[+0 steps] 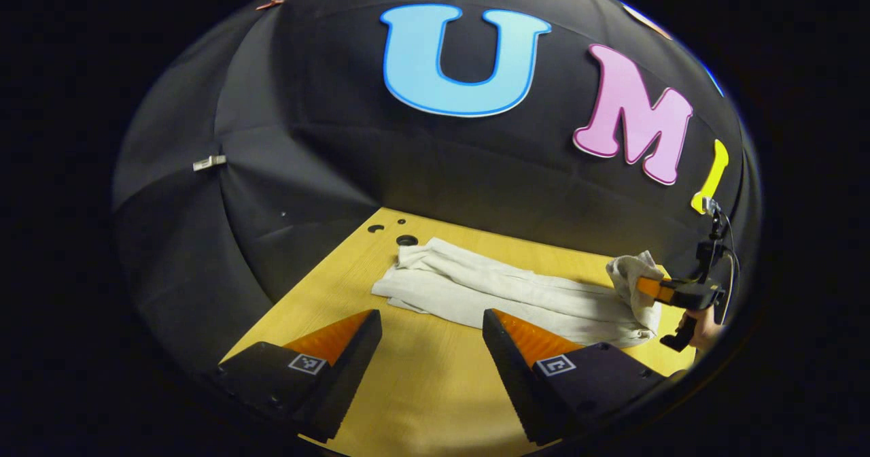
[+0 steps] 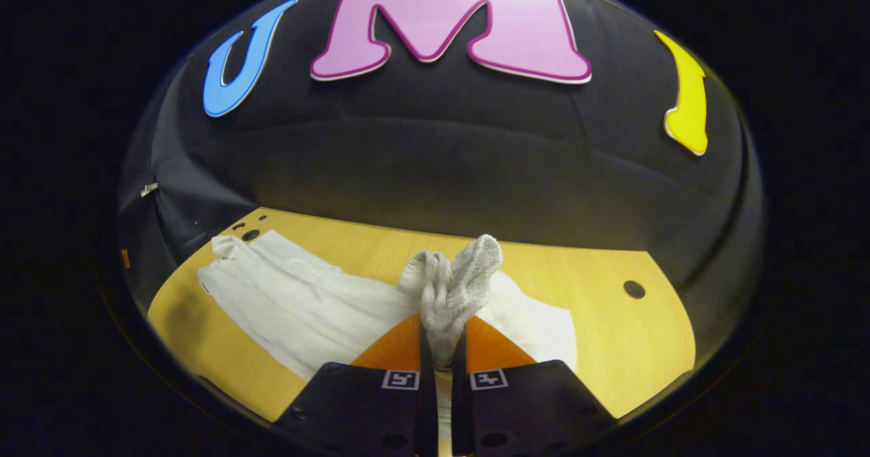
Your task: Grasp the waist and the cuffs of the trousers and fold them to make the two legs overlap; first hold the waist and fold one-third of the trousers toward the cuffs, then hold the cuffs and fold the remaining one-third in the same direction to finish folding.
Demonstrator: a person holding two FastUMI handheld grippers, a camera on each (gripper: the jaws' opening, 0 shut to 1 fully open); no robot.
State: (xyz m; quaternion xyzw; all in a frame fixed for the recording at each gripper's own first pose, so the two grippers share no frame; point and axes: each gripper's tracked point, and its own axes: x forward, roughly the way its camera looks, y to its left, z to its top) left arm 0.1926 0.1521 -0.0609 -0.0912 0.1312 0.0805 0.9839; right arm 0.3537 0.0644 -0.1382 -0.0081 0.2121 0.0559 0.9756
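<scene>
Pale cream trousers (image 1: pixel 503 294) lie lengthwise on the wooden table (image 1: pixel 421 389), the legs overlapping. Their cuffs (image 1: pixel 414 256) point toward the back left corner. My left gripper (image 1: pixel 429 315) hovers open just short of the trousers' near edge, with nothing between its fingers. At the far right of the left gripper view, my right gripper (image 1: pixel 646 287) holds the waist end lifted off the table. In the right gripper view my right gripper (image 2: pixel 442 338) is shut on the bunched ribbed waistband (image 2: pixel 452 287). The legs (image 2: pixel 299 300) trail away to the left.
Small round holes (image 1: pixel 406 240) sit in the table beside the cuffs, and another hole (image 2: pixel 633 289) lies at the right. A hand (image 1: pixel 703 328) holds the right gripper. The black cloth wall closes the table at the back and left.
</scene>
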